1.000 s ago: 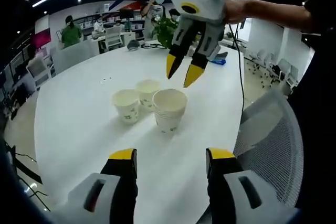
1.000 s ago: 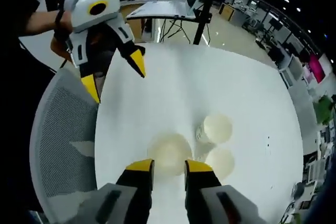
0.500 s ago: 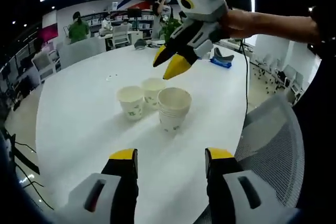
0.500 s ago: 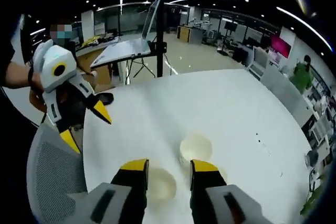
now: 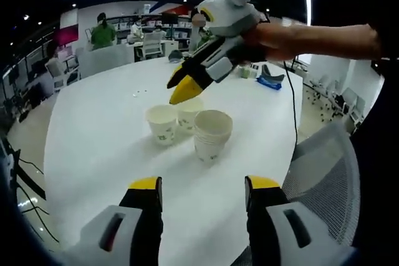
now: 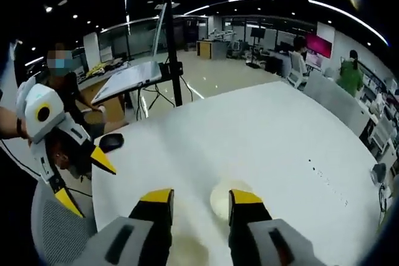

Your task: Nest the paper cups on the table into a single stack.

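Left gripper view: paper cups (image 5: 187,126) upright, mouths up.

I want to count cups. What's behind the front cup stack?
Behind the cup stack stand two single cups, close together. The farther cup is partly covered by the right gripper.

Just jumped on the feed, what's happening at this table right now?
A person is working on a white table with a handheld gripper in each hand. Three paper cup items stand clustered together: a stack of nested cups nearest the office chair, and two single cups beside it. The right gripper hangs in the air just above the single cups, jaws nearly together and holding nothing. The left gripper waits open at the near table edge, empty. Both single cups are not yet stacked.
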{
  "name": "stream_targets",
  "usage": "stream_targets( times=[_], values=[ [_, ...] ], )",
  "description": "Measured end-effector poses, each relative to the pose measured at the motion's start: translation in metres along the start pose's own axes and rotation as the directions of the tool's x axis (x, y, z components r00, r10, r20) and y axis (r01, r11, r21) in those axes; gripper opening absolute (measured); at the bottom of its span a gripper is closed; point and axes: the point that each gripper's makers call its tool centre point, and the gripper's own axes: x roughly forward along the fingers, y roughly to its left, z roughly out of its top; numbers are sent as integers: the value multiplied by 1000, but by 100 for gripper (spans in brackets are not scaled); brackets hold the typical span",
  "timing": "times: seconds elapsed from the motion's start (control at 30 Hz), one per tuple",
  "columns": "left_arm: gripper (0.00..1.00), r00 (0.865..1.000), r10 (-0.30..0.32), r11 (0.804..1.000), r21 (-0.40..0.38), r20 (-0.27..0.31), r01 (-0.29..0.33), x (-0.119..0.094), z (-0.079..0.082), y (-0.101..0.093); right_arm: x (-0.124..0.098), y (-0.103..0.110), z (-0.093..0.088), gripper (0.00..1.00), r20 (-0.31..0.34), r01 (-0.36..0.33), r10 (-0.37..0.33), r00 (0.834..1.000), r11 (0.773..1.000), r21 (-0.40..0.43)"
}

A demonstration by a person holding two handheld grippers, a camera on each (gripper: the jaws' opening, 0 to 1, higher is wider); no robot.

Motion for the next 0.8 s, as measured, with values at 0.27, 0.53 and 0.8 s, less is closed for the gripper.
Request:
stream_targets(
  times=[0.27, 0.53, 0.8],
  values=[
    [52, 999, 20, 999, -33, 30, -19, -2, 3, 3, 20, 0, 2, 36, -22, -9, 9, 1000, 1000, 10],
    [53, 1000, 30, 1000, -8, 8, -30, 2, -4, 6, 41, -4, 3, 36, -42, -11, 12, 999, 1000, 12],
    [53, 1000, 16, 1000, 0, 9, -16, 6, -4, 5, 61, -2, 4, 37, -100, -31, 26, 995, 998, -49]
  ],
)
